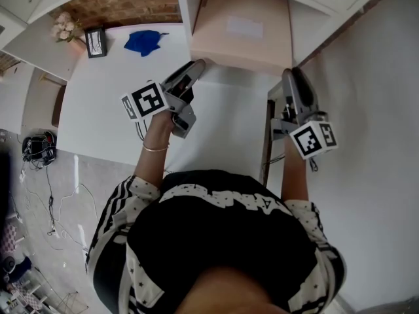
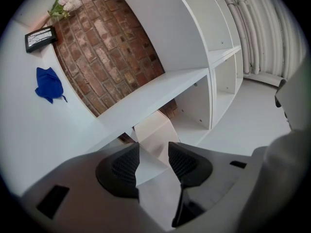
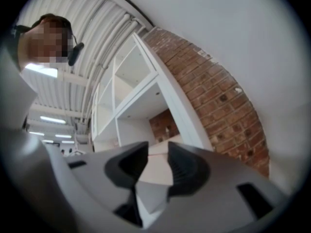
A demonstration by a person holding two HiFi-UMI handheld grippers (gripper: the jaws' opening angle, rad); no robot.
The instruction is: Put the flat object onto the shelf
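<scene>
Flat box (image 1: 239, 28) sat partly in shelf (image 1: 186, 18) bay, front end poking out. Left gripper (image 1: 195, 65) pinched box's left corner, right gripper (image 1: 291, 74) pinched right corner. Box might tip and fall if one gripper let go early, or bump shelf wall if pushed crooked. One box, two grippers. On tabletop (image 1: 105, 110): one blue cloth (image 1: 144, 42), one photo frame (image 1: 95, 42), one flower bunch (image 1: 64, 26).
</scene>
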